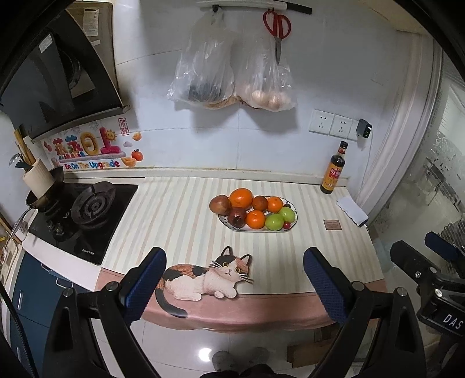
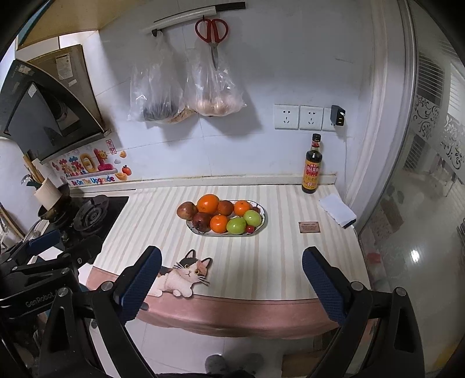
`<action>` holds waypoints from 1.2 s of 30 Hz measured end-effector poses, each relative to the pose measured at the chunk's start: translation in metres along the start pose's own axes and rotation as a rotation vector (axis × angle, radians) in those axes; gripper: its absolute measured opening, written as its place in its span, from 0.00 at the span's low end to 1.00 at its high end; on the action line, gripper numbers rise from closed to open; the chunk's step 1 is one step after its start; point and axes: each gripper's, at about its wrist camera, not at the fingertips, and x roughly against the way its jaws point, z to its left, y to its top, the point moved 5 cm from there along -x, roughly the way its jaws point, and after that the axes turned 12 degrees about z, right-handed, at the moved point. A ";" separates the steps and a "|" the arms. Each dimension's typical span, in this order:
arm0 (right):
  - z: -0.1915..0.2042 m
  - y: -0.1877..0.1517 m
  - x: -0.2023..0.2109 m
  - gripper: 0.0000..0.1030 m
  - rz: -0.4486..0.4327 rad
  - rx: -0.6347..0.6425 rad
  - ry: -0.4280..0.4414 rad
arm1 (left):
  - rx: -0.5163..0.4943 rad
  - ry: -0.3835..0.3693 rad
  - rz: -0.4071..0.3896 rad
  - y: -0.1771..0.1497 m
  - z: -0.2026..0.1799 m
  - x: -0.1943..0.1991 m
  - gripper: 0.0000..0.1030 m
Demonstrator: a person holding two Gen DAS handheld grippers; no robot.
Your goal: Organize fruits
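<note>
- Both claws hang off the worktop's near edge, over the floor: the left claw (image 1: 234,286) and the right claw (image 2: 231,283) each stand with jaws wide apart and hold nothing.
- Fruit is heaped on an oval plate (image 1: 290,228) near the middle of the worktop (image 1: 180,215), somewhat toward the back edge.
- On the plate lie a large orange (image 1: 240,197), smaller oranges, two green apples (image 1: 274,221) on the right side, dark red-brown fruits (image 1: 220,203) on the left, and a small red fruit at the near right rim.
- A striped cream mat covers the worktop, with a pink band along the near edge and a calico cat picture (image 1: 203,276) printed there.
- Right back corner: a dark sauce bottle (image 1: 333,171) with an orange label whose writing is too small to read; just beside it a white folded cloth (image 1: 352,210) and a small brown card (image 1: 331,224).
- Left of the mat is a black gas hob (image 1: 87,215), a pan on its far burner, with a dark range hood (image 1: 58,81) above.
- A wall sticker (image 1: 93,151) reads "Be On The Upgrade".
- On the white tiled wall, two clear plastic bags (image 1: 232,75) and red-handled scissors (image 1: 277,26) hang from a rail; wall sockets (image 1: 334,125) sit to the right, one with a black plug.
- In the right wrist view the left claw's body bears "GenRobot".
</note>
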 end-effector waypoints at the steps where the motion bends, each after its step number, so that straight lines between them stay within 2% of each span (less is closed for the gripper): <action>1: -0.002 0.001 0.001 0.97 -0.003 0.001 -0.001 | 0.002 -0.001 -0.002 0.000 -0.001 0.000 0.94; 4: -0.008 0.005 -0.002 0.97 -0.005 0.000 -0.002 | 0.010 0.015 0.000 0.003 -0.002 -0.003 0.95; 5: -0.011 0.007 -0.004 0.97 -0.004 0.000 -0.005 | 0.011 0.012 0.004 0.005 -0.003 -0.005 1.00; 10: -0.020 0.024 -0.026 0.97 0.005 -0.009 -0.013 | 0.013 0.046 0.019 0.015 -0.002 -0.021 1.00; 17: -0.025 0.051 -0.083 0.98 0.060 -0.012 -0.025 | 0.023 0.091 0.064 0.035 0.004 -0.060 1.00; 26: -0.028 0.065 -0.150 0.98 0.158 -0.022 -0.029 | 0.019 0.108 0.132 0.052 0.008 -0.107 1.00; 36: -0.022 0.070 -0.175 0.98 0.195 0.000 -0.034 | 0.024 0.110 0.172 0.055 0.013 -0.127 1.00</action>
